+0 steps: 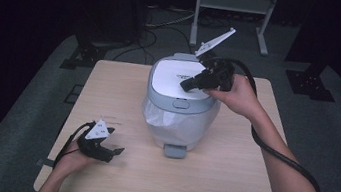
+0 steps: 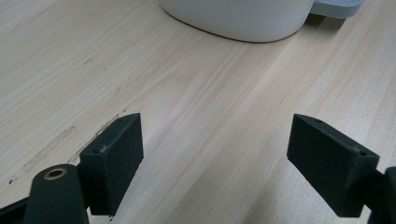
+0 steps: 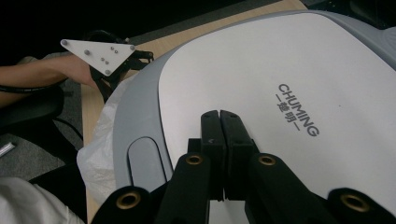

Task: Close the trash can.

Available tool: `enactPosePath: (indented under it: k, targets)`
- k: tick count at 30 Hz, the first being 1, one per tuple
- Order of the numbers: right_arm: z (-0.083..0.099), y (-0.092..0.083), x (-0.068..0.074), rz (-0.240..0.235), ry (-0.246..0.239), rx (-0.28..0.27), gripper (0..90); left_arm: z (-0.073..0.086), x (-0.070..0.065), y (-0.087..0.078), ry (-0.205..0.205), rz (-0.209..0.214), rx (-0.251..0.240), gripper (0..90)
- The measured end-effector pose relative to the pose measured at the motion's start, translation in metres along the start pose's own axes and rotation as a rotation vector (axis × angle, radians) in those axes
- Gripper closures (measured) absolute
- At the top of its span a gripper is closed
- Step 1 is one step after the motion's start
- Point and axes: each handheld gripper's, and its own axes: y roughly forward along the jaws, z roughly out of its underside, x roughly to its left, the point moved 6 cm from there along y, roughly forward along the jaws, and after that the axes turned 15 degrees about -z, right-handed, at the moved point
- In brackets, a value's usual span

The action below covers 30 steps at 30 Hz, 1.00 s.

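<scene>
The white, grey-rimmed plastic pedal bin (image 1: 182, 102) sits in the middle of the pale wooden bench (image 1: 123, 94), a thin white liner bag (image 1: 155, 116) bulging out under its rim, and its flat lid (image 3: 289, 93) looks fully down. The right hand-held gripper (image 3: 219, 122) is over that lid with its jaws pressed together on nothing, tips at or just above the surface, so I judge the closing is done or in its last press. The left hand-held gripper (image 1: 106, 148) waits spread wide and empty near the bench's front left corner, well apart from the bin, its grey foot pedal (image 1: 175, 150) untouched.
</scene>
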Motion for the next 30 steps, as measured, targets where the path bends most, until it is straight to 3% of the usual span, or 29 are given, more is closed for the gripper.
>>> enactPosePath:
  k: [7, 15, 18, 22, 23, 24, 26, 30]
  targets:
    - [0.001, 0.003, 0.006, 0.028, -0.034, 0.001, 88.6, 0.0, -0.001, 0.0, 0.002, 0.002, 0.002, 17.4]
    - [0.005, 0.005, 0.008, 0.02, -0.045, -0.044, 90.0, 0.0, -0.001, 0.002, 0.004, 0.004, 0.009, 17.4]
    - [0.008, 0.007, 0.008, 0.063, -0.069, -0.025, 90.0, 0.0, -0.001, 0.002, 0.0, 0.003, 0.01, 17.4]
    - [0.006, 0.007, 0.01, 0.082, -0.062, -0.003, 89.9, 0.001, 0.0, 0.003, -0.003, 0.001, 0.012, 17.4]
    - [0.005, 0.007, 0.011, 0.092, -0.06, 0.007, 88.2, 0.001, 0.0, 0.003, -0.004, 0.002, 0.013, 17.4]
    - [0.003, 0.005, 0.01, 0.136, -0.055, 0.014, 76.1, 0.001, 0.0, 0.003, -0.006, 0.001, 0.01, 17.4]
    - [0.003, -0.001, 0.011, 0.104, -0.03, -0.047, 76.0, 0.0, 0.001, 0.002, -0.003, 0.002, 0.011, 17.4]
    - [0.011, -0.016, 0.011, 0.119, -0.019, -0.083, 72.2, 0.0, 0.001, 0.004, -0.009, 0.002, 0.009, 17.4]
